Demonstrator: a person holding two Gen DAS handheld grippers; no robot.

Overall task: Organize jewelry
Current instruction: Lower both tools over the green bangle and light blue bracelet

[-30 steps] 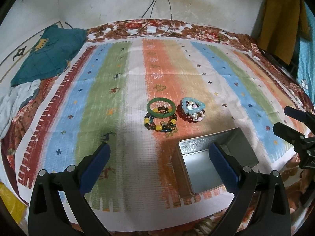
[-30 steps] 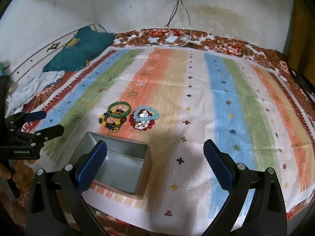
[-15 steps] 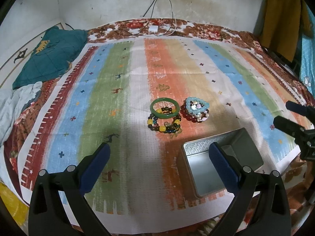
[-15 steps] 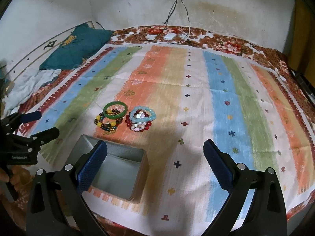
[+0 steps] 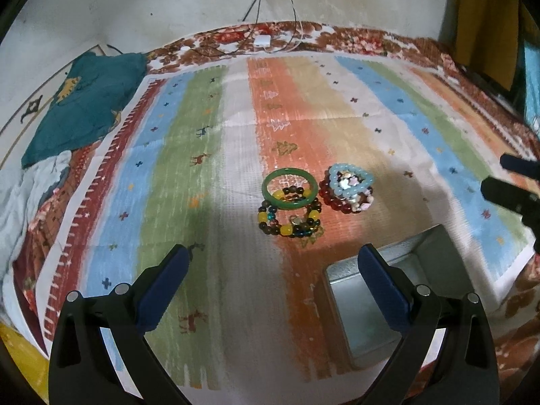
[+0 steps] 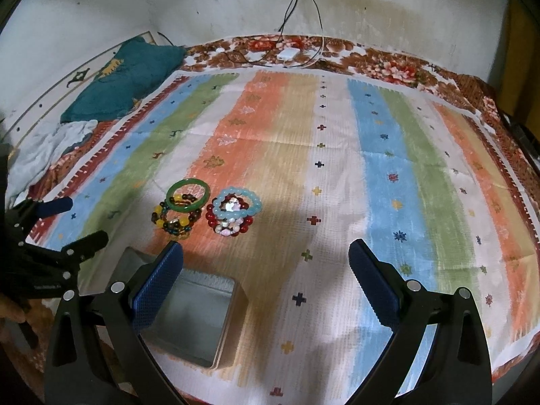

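Bracelets: a green glass bangle [image 5: 289, 189] and beaded strands [image 6: 233, 211] lie just beyond the open square metal tin [image 6: 189, 317] on striped cloth [image 6: 337, 155]; left tool [image 5: 270, 263] and right tool [image 6: 265, 260] gape wide, holding nothing.

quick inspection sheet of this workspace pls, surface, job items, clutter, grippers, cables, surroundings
surface: striped cloth over a floral blanket
job's things: green bangle lying on a yellow-brown bead bracelet; blue bead bracelet atop red beads; tin open, nothing seen inside
clutter: teal cushion, pale cloth
grippers: left gripper and right gripper open, holding nothing
cables: wires from a wall socket to a white charger
surroundings: stained wall
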